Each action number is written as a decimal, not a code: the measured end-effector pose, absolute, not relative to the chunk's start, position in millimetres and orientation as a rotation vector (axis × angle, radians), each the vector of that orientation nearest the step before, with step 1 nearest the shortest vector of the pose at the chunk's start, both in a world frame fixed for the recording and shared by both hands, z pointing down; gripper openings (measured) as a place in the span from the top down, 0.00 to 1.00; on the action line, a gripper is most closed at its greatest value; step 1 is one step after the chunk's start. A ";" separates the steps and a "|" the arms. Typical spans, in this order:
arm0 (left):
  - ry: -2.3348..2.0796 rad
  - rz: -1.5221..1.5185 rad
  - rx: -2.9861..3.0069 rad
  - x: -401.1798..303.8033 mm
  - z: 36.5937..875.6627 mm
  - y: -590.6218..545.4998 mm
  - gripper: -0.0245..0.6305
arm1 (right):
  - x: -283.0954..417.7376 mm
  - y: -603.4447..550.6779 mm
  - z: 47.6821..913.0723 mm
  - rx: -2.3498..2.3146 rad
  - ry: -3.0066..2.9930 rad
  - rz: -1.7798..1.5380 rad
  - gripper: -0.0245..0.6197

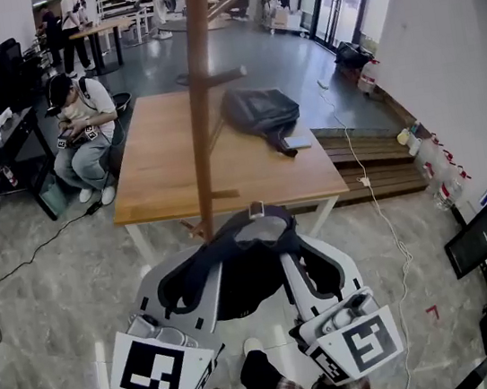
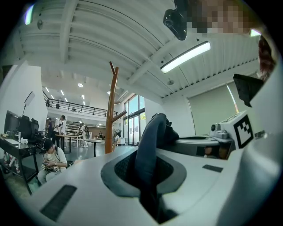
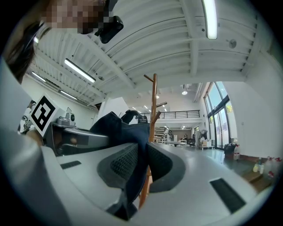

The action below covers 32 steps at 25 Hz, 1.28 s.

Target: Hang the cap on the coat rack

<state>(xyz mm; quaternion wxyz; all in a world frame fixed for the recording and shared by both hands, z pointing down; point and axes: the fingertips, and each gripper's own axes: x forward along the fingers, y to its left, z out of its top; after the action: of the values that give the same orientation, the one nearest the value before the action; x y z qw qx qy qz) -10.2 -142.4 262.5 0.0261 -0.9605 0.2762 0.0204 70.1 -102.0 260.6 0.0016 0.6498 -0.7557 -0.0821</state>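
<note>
- Gripping a dark navy fabric cap (image 1: 243, 280) from both sides, the two white hand-held grippers are holding it low in front of the person carrying them.
- The left gripper (image 1: 185, 288) is pinching one edge of the cap; in the left gripper view its jaws (image 2: 146, 176) are pressing on a fold of the dark cloth, which is rising up between the pads.
- The right gripper (image 1: 320, 270) is doing the same on the other side, its jaws clamped on the fabric (image 3: 132, 167) in the right gripper view.
- The cap is hanging stretched between the two grippers, just in front of the tall brown wooden coat rack (image 1: 198, 87), and is not yet resting on any peg.
- Behind the rack, a dark grey backpack (image 1: 258, 110) is lying on a light wooden rectangular table (image 1: 165, 155).
- A person in a white shirt (image 1: 79, 123) is sitting beside the table's left end, bending over something in their hands.
</note>
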 end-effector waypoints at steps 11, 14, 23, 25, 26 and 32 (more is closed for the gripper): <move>1.071 0.142 -2.879 65.8 229.7 -211.6 0.90 | 150.7 -187.4 225.0 1.838 -2.563 -0.371 0.87; 1.110 0.133 -2.856 72.8 227.6 -223.0 0.90 | 158.8 -201.9 221.5 1.793 -2.604 -0.380 0.87; 1.208 0.120 -2.800 72.2 220.7 -243.5 0.90 | 159.6 -229.3 216.5 1.715 -2.701 -0.370 0.87; 1.213 0.119 -2.813 71.1 218.2 -248.9 0.90 | 157.9 -235.1 214.0 1.717 -2.717 -0.358 0.87; 1.213 0.123 -2.816 69.9 215.6 -251.4 0.90 | 156.3 -237.3 211.5 1.720 -2.720 -0.357 0.87; 1.151 0.176 -2.766 67.8 195.2 -257.8 0.90 | 155.8 -243.3 191.0 1.729 -2.719 -0.442 0.87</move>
<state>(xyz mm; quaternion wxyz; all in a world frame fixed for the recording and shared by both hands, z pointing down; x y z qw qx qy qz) 67.8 -257.8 195.2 0.0702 -0.9194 0.3826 0.0584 155.8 -243.3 191.0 -0.0553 0.5308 -0.8347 -0.1357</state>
